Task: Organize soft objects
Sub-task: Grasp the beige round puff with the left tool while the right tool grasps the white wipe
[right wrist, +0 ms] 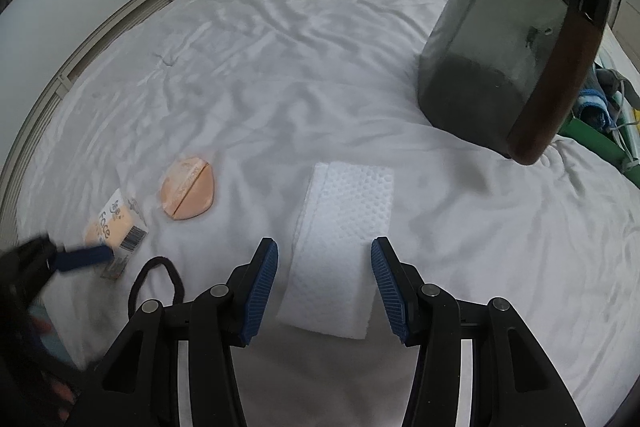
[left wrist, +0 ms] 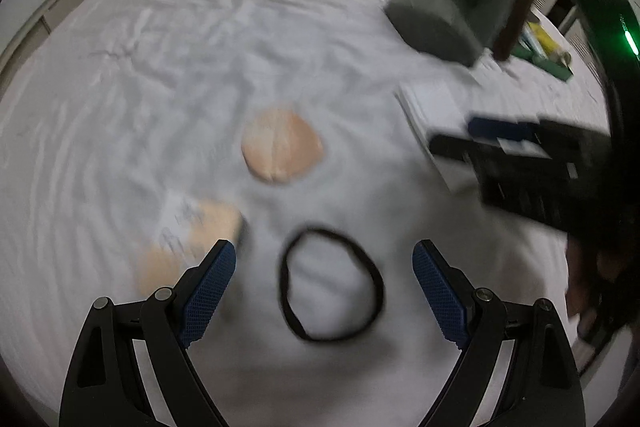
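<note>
On the white bed lies a black hair band [left wrist: 332,283], a loop between the wide-apart fingers of my left gripper [left wrist: 325,247], which is open and hangs just above it. Farther up lies a round peach puff [left wrist: 282,147]. A packaged peach sponge [left wrist: 192,239] sits by the left finger. My right gripper [right wrist: 325,245] is open over a folded white cloth [right wrist: 340,227] that lies flat between its pads. The puff [right wrist: 187,191], the packaged sponge [right wrist: 114,225], the band [right wrist: 154,283] and the left gripper [right wrist: 80,257] appear at the left of the right wrist view.
A grey bag [right wrist: 480,67] with a brown handle [right wrist: 560,79] stands at the right of the bed [right wrist: 300,67]. A green box [right wrist: 592,139] with mixed items lies behind it. A wall and a sill run along the bed's left side.
</note>
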Available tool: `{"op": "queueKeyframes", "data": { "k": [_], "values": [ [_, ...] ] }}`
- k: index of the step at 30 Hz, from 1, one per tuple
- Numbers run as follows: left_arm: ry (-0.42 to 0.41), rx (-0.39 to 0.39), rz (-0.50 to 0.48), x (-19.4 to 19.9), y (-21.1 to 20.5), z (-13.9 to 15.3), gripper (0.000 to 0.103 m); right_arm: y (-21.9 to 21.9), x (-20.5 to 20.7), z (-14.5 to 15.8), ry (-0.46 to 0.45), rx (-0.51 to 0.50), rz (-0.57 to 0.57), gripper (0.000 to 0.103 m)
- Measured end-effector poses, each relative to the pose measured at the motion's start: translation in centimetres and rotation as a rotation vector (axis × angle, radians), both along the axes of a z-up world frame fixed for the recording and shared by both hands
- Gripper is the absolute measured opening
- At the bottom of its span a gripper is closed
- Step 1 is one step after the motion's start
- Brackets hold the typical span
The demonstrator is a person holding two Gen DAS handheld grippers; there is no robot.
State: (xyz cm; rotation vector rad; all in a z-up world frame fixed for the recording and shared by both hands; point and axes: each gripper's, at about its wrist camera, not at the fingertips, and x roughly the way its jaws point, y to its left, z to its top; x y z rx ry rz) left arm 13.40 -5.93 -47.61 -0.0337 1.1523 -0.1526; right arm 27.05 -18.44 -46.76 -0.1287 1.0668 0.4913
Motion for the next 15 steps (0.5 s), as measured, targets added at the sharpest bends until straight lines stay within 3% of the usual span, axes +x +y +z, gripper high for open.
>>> {"op": "queueKeyframes", "data": {
  "k": [5, 10, 15],
  "values": [
    [-0.01, 0.038, 0.045, 4.4, 1.6, -0.4, 0.087, -0.3, 0.0, -0.1, 0.003, -0.002, -0.011, 0.049],
    [0.085, 0.033, 0.044, 7.3, 2.5, -2.6, 0.086, 0.2, 0.5, -0.6, 0.013, -0.013, -0.012, 0.048],
    [0.107, 0.05, 0.039, 8.5, 2.5, -4.0, 0.086, 0.9, 1.2, -1.2, 0.023, -0.019, -0.022, 0.048]
  ]
}}
